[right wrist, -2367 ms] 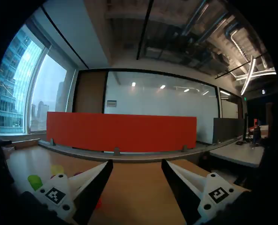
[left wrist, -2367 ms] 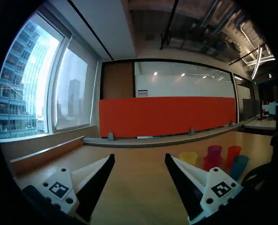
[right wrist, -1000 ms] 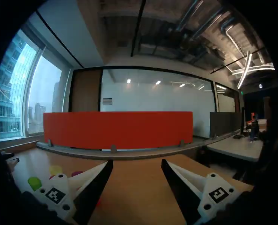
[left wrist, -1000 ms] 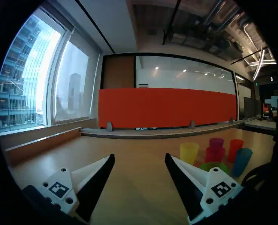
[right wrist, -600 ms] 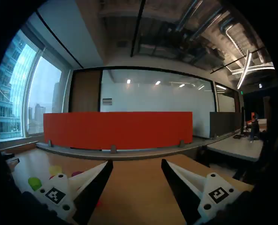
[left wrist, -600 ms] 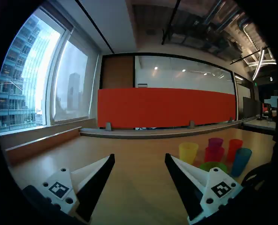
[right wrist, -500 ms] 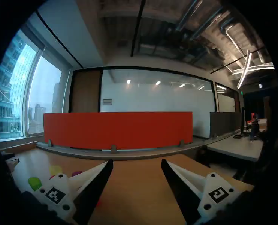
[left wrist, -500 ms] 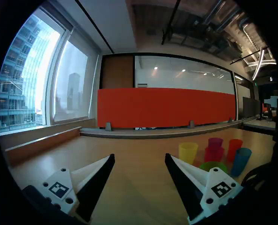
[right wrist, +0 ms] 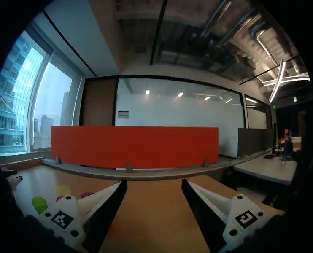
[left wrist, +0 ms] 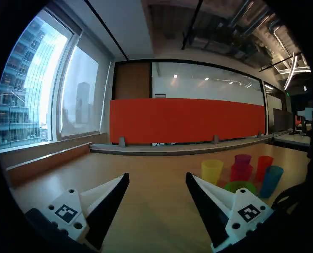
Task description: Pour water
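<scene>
In the left gripper view, several plastic cups stand on the wooden table to the right: a yellow cup [left wrist: 211,170], a magenta cup [left wrist: 241,166], an orange-red cup [left wrist: 263,168], a blue cup [left wrist: 271,181] and a green cup [left wrist: 239,186]. My left gripper [left wrist: 156,185] is open and held low over the table, left of the cups, with nothing between its fingers. In the right gripper view, my right gripper [right wrist: 153,190] is open and empty. A green cup [right wrist: 39,204] and a yellow cup [right wrist: 63,190] peek past its left finger [right wrist: 93,206].
An orange divider panel [left wrist: 186,120] runs along the far edge of the wooden table [left wrist: 156,215]. Tall windows [left wrist: 30,97] line the left side. Another desk [right wrist: 266,170] with items stands at the right.
Both views have shifted only slightly since the earliest frames: the left gripper view rose a little, bringing the green cup into sight. Both grippers stayed open.
</scene>
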### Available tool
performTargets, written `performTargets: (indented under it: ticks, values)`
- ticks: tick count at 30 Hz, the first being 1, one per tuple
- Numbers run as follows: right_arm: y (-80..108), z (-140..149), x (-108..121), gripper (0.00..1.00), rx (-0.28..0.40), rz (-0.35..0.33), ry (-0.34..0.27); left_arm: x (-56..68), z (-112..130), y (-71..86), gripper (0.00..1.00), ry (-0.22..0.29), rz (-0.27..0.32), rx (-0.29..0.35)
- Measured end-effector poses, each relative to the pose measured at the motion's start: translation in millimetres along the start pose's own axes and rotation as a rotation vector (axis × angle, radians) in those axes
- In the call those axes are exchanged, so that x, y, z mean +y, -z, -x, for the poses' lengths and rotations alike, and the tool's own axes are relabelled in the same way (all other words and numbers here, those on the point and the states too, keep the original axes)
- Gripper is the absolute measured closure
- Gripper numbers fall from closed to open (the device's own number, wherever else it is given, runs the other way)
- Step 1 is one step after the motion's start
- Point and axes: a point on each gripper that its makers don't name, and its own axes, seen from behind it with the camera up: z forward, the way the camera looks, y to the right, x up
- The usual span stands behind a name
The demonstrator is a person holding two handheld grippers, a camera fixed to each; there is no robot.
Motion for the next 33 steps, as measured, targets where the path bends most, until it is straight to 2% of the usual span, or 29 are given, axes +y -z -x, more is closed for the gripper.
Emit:
performTargets:
  ticks: [8, 17, 33]
  values:
    - [-2.4, 12.9, -9.4, 0.0, -0.004, -0.03, 0.033, 0.3, -0.1, -0.4, 0.0, -0.001, 0.0, 0.0]
    - [-11.3, 35.3, -25.6, 0.0, 0.0, -0.081, -0.002, 0.6, -0.1, -0.6, 0.0, -0.001, 0.0, 0.0]
    - [-22.6, 73.9, -22.7, 0.0, 0.003, -0.088, -0.018, 0.2, 0.5, -0.5, 0.0, -0.001, 0.0, 0.0]
